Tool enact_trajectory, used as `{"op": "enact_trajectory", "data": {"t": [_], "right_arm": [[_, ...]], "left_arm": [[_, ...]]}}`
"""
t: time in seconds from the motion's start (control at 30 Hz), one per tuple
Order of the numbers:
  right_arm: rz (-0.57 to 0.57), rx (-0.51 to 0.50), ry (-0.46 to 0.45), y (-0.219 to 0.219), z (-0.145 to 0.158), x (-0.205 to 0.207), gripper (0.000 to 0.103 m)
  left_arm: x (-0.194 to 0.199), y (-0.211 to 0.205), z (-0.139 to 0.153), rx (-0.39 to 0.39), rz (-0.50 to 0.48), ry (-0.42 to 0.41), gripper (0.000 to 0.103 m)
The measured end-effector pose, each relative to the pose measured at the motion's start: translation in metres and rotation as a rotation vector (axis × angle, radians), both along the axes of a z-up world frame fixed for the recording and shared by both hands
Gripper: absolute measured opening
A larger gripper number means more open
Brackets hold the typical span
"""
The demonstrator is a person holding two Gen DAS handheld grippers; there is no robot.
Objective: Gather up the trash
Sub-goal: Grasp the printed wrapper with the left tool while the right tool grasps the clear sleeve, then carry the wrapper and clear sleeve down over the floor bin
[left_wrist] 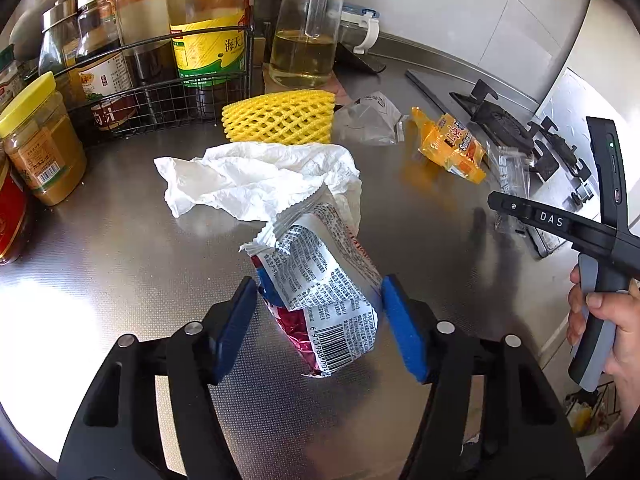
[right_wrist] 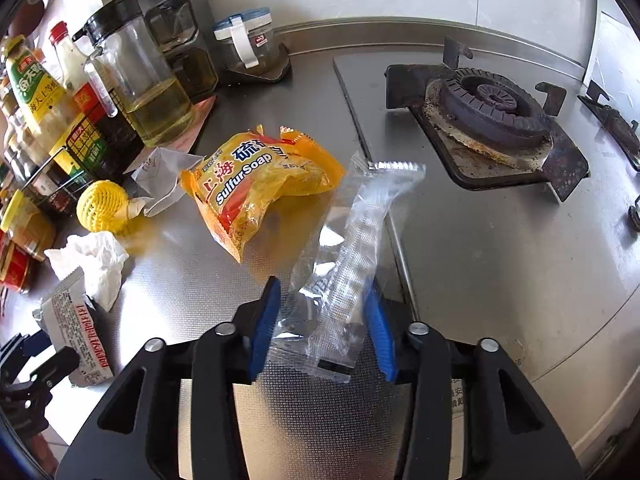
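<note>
Toward the left of the steel worktop [left_wrist: 120, 240], by the wire rack of bottles [left_wrist: 160, 92], the left gripper [left_wrist: 320, 312] has its blue pads closed on a printed snack wrapper [left_wrist: 332, 296] that lies against a crumpled white tissue [left_wrist: 256, 180], with a yellow foam net [left_wrist: 280, 118] behind it. Further right lies a yellow soap wrapper [right_wrist: 256, 188]. Rightmost, at the edge of the gas hob [right_wrist: 492, 120], the right gripper [right_wrist: 320, 328] pinches a clear plastic wrapper [right_wrist: 352, 264] narrowly.
</note>
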State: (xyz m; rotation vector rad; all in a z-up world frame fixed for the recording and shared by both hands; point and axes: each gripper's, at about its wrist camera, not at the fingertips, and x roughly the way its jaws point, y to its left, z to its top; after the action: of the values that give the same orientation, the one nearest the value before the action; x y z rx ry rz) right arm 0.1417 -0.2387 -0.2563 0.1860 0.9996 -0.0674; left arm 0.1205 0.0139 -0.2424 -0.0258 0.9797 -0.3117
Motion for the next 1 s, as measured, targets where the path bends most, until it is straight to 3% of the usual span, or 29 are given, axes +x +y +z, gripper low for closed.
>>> {"op": "enact_trajectory", "data": {"t": [0.13,0.17,0.27,0.33,0.37,0.73,1.0], "right_arm": [[-0.013,0.043,0.003,-0.009,0.0,-0.004,0.018],[-0.014,0.054,-0.002,-0.01,0.001,-0.006,0.018],[-0.003,0.068,-0.023,-0.009,0.009,-0.014,0.016],[0.013,0.076,-0.038,-0.006,0.017,-0.021,0.016],[0.022,0.082,-0.045,-0.005,0.021,-0.025,0.016],[0.139,0.16,-0.144,-0.005,0.077,-0.106,0.016],[0.205,0.129,-0.135,-0.013,0.084,-0.183,0.016]], "left_arm": [[-0.006,-0.003,0.003,-0.001,-0.01,-0.027,0.054],[-0.006,-0.004,0.004,-0.002,-0.013,-0.029,0.033],[-0.009,-0.004,0.005,-0.005,-0.014,-0.016,0.027],[-0.013,-0.005,0.008,-0.003,-0.017,-0.022,0.01],[-0.016,-0.006,0.009,-0.006,-0.015,-0.022,0.007],[-0.084,-0.019,0.052,-0.047,0.02,-0.084,0.007],[-0.163,-0.044,0.06,-0.074,0.015,-0.075,0.007]]}}
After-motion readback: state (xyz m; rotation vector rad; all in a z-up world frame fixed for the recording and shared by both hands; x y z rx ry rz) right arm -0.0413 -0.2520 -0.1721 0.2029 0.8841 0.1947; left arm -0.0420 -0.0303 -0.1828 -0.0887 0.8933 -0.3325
